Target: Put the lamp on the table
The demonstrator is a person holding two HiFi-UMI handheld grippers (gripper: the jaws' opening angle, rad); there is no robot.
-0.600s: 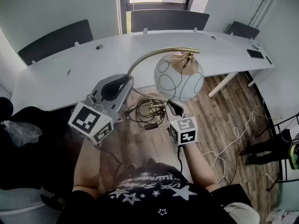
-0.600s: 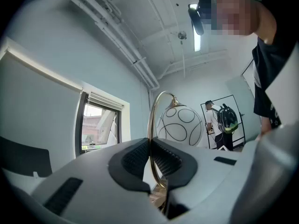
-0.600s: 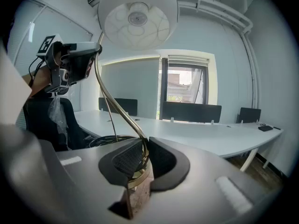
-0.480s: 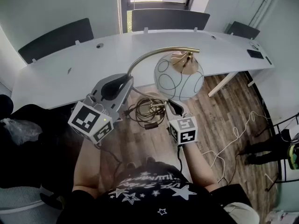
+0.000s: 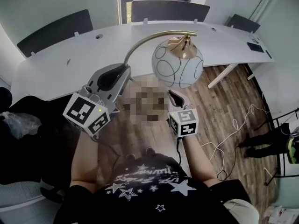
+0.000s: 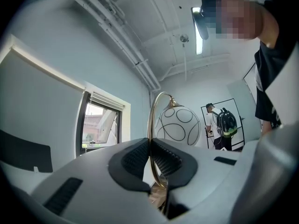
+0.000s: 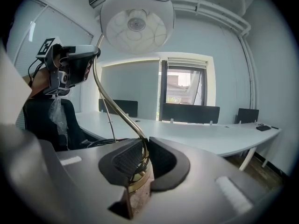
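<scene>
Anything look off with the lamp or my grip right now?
Nothing looks damaged. The left claw and right claw are both shut on the lamp's brass stem, and the glass globe is intact. Only oddity: a loose white cable snaking across the floor.

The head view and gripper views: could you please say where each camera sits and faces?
Head view: on the head, looking down at lamp, table, left gripper, right gripper, forearms.
Left gripper view: on that gripper, facing the window, jaws shut on the lamp stem.
Right gripper view: on that gripper, facing the table, jaws gripping the stem.
All show the lamp.
</scene>
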